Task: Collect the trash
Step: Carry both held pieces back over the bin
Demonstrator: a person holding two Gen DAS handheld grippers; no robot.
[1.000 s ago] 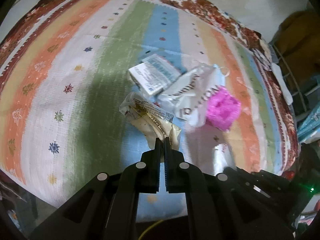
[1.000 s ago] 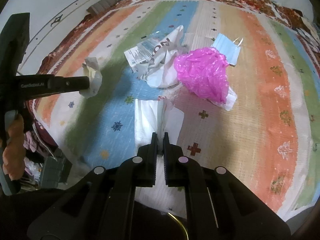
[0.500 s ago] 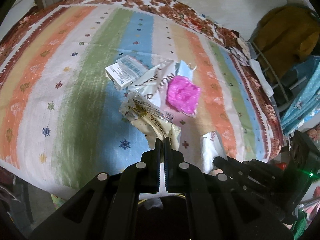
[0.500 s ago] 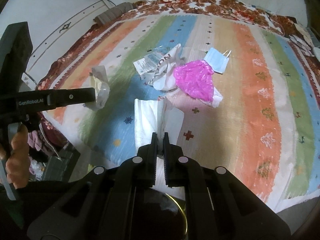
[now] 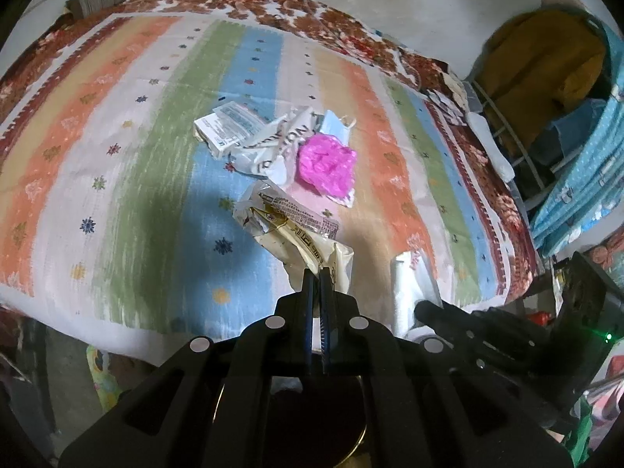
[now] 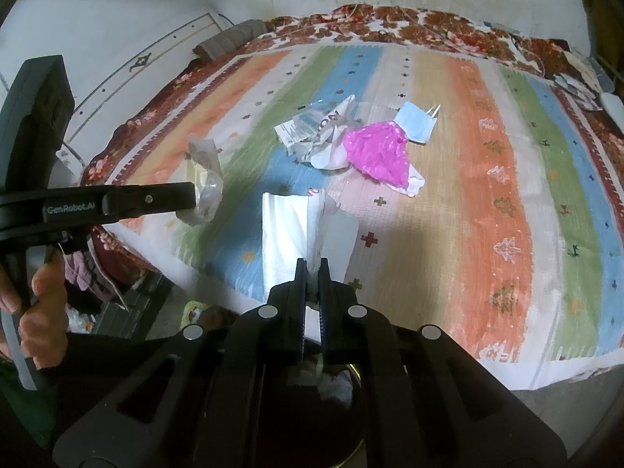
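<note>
Left wrist view: my left fingers [image 5: 316, 273] are pinched tight on a crinkled cream snack wrapper [image 5: 290, 230], which hangs out in front of them above the striped bedspread [image 5: 117, 163]. Further off on the bed lies the pile of trash: a small white carton [image 5: 228, 128], a crumpled white printed bag [image 5: 273, 148], a pink plastic bag [image 5: 325, 163] and a blue face mask [image 5: 335, 123] peeking out behind it. At the right, my other gripper [image 5: 468, 323] holds a white paper [image 5: 409, 284]. Below my fingers, a dark round bin [image 5: 312, 421] with a brass-coloured rim.

Right wrist view: my right fingers [image 6: 312, 265] are closed on a white paper bag [image 6: 300, 230], its folds fanning up ahead of them over the bedspread [image 6: 507, 202]. To the left, my left gripper [image 6: 148, 201] reaches in level, the clear-and-cream wrapper [image 6: 204, 183] clamped at its tip, my hand [image 6: 35, 312] around its handle. The pink bag [image 6: 380, 152], the mask [image 6: 417, 126], the printed bag [image 6: 331, 144] and the carton [image 6: 298, 128] sit together mid-bed, well apart from both fingers. The bin [image 6: 312, 409] shows under me with white scraps [image 6: 335, 386] inside.
</note>
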